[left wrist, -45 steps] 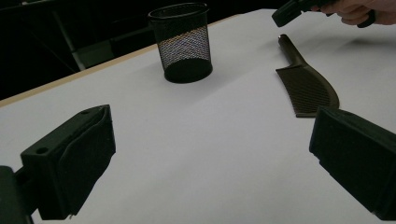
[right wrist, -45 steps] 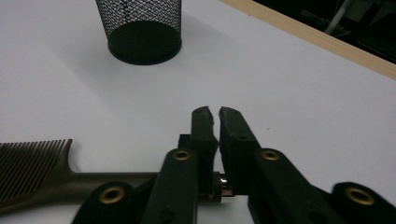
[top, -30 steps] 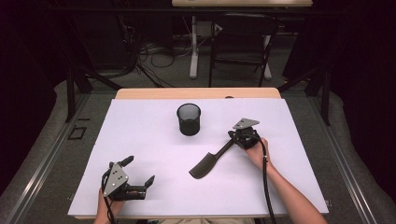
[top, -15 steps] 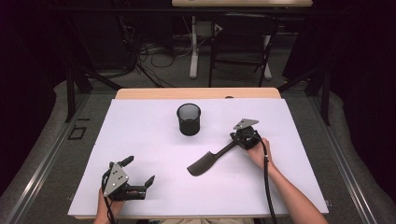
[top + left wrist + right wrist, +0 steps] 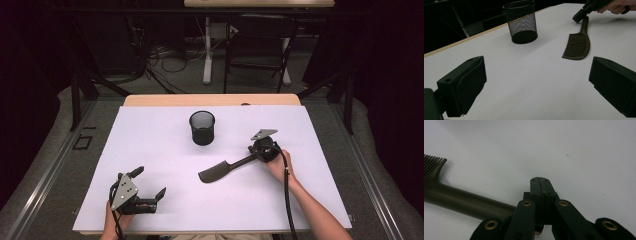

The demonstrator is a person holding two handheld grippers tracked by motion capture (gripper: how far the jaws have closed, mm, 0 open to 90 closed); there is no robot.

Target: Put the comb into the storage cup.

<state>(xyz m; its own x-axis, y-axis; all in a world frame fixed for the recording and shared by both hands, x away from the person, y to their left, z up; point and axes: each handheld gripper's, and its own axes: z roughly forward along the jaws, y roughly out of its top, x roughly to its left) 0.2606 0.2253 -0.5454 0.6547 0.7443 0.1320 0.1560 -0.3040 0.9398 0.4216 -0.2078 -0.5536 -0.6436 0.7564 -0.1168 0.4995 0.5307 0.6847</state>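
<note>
While upright, mesh cup (image 5: 202, 128) holds nothing.

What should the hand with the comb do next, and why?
Probably lift the comb a little and carry it toward the mesh cup. The right gripper has its jaws shut at the comb's handle end while the comb lies flat on the table, and the upright cup stands apart, beyond it.

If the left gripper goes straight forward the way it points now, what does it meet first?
Probably the comb: the open left gripper looks along the white table toward it, with the mesh cup off to the side. Depth is hard to judge.
</note>
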